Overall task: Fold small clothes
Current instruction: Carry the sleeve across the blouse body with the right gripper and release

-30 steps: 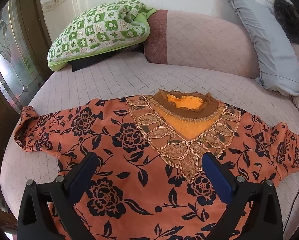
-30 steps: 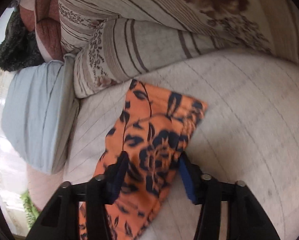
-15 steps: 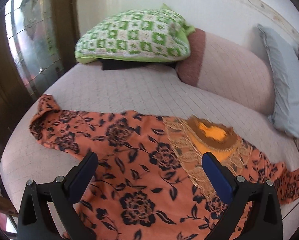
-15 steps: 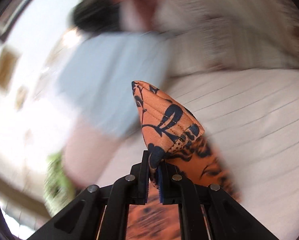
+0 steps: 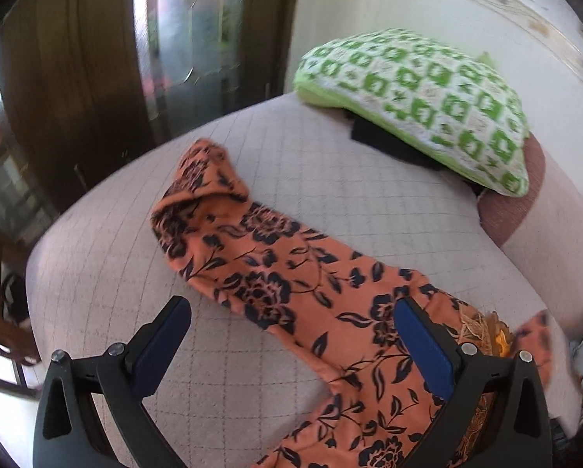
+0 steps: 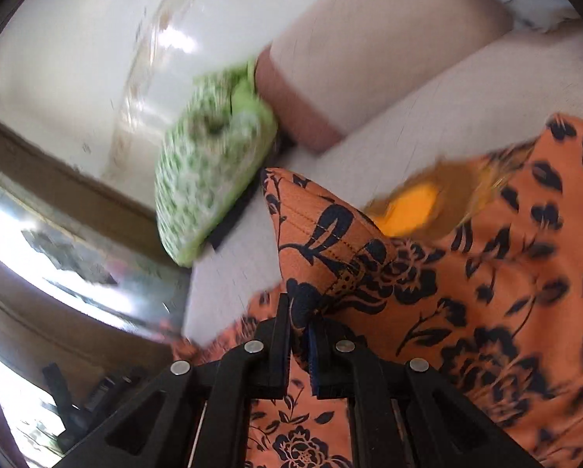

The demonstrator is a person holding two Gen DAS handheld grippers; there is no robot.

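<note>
- Right gripper (image 6: 300,319) is clamping tight on the orange floral top's (image 6: 486,292) sleeve cuff (image 6: 322,234), cuff pointing up at twelve o'clock.
- Left gripper (image 5: 291,335) is hovering wide open, gripping nothing, over the other sleeve (image 5: 252,249).

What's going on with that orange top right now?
A person is folding an orange floral top on the bed. The right gripper has its jaws shut on one sleeve cuff, held over the body of the top. The left gripper hangs open above the other sleeve, which lies flat.
</note>
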